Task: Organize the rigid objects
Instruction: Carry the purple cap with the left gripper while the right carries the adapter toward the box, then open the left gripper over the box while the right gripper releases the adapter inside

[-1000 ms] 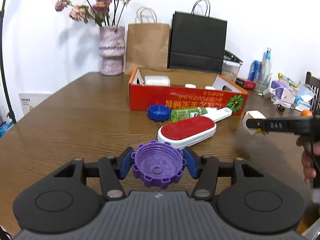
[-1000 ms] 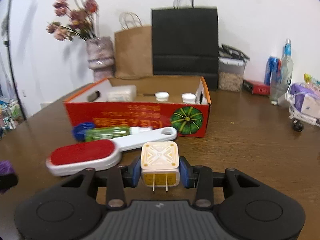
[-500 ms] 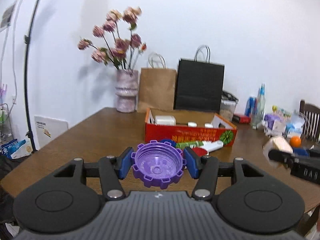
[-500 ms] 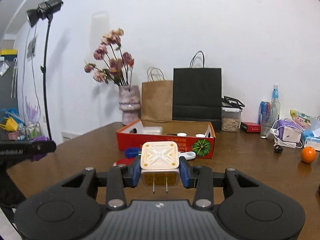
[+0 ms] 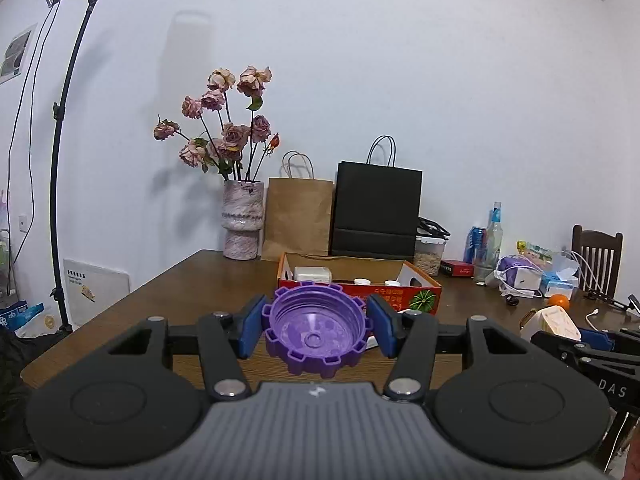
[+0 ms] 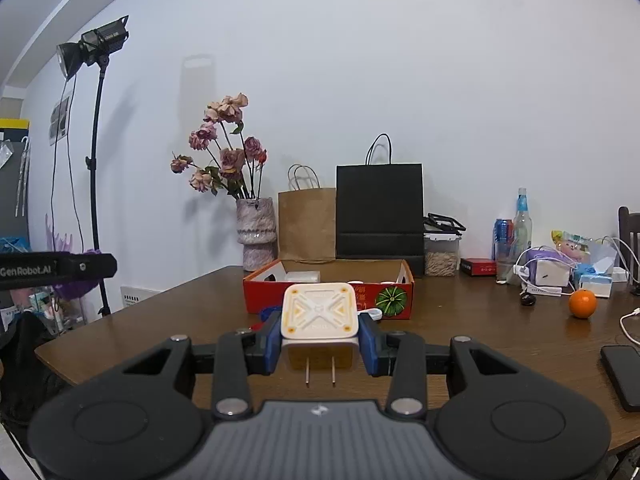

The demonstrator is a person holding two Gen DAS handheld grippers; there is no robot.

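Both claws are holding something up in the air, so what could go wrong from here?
The purple cap is round and pinched only at its sides by the left gripper, so it might slip out. The right gripper holds the plug adapter with bare prongs; dropped, it could hit the table, not the red box.

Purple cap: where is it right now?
The purple cap sits clamped in the left gripper, raised in front of the red box.
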